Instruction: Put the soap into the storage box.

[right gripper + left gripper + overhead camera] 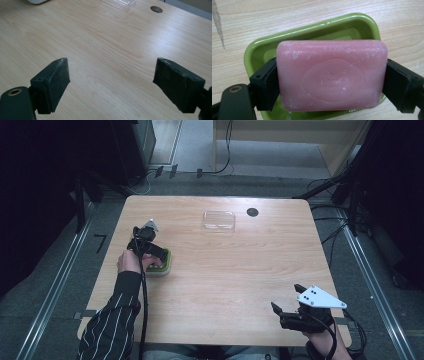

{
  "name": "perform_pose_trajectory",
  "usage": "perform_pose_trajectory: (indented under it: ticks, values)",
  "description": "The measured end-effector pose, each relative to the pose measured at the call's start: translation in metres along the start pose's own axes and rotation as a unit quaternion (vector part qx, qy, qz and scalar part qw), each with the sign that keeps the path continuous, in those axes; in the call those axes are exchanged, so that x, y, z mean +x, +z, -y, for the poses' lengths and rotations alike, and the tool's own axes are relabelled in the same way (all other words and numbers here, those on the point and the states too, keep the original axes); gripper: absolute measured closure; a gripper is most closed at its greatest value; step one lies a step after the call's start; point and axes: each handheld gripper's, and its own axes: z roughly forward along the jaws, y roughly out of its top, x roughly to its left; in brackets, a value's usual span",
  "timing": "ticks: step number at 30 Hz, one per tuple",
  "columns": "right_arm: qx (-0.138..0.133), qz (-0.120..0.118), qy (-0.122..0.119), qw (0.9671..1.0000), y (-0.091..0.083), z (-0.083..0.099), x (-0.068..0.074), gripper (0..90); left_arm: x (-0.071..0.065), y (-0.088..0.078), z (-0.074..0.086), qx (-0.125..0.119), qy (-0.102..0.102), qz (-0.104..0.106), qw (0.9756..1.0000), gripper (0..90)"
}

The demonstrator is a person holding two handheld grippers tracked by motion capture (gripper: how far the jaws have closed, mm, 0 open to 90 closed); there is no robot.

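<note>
A pink bar of soap [332,78] with a stamped oval mark is clamped between the two black pads of my left gripper [330,85], just above a green soap dish [312,30]. From above, that left gripper [156,261] points down over the green dish [167,265] at the table's left side, and the soap is hidden under the hand. My right gripper [111,85] stands open above bare wood, with nothing between its pads. In the high view the right gripper [286,299] rests near the table's front right corner.
A clear plastic lid or tray [219,220] lies at the back middle of the wooden table [240,270], next to a round cable hole [252,212]. Cables trail on the floor beyond the table's far edge.
</note>
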Motion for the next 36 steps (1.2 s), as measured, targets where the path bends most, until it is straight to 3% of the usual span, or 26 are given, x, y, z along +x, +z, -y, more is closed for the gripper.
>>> perform_pose_trajectory:
  ticks: [21,36]
  values:
    - [0.001,0.0,0.001,1.0,0.0,0.0,0.0,13.8,0.003,0.017,-0.005,0.018,-0.01,0.0,0.9998,13.9]
    - [0.001,0.001,0.0,1.0,0.001,0.0,0.0,13.8,0.009,0.021,-0.007,0.012,-0.036,-0.004,0.9993,13.9]
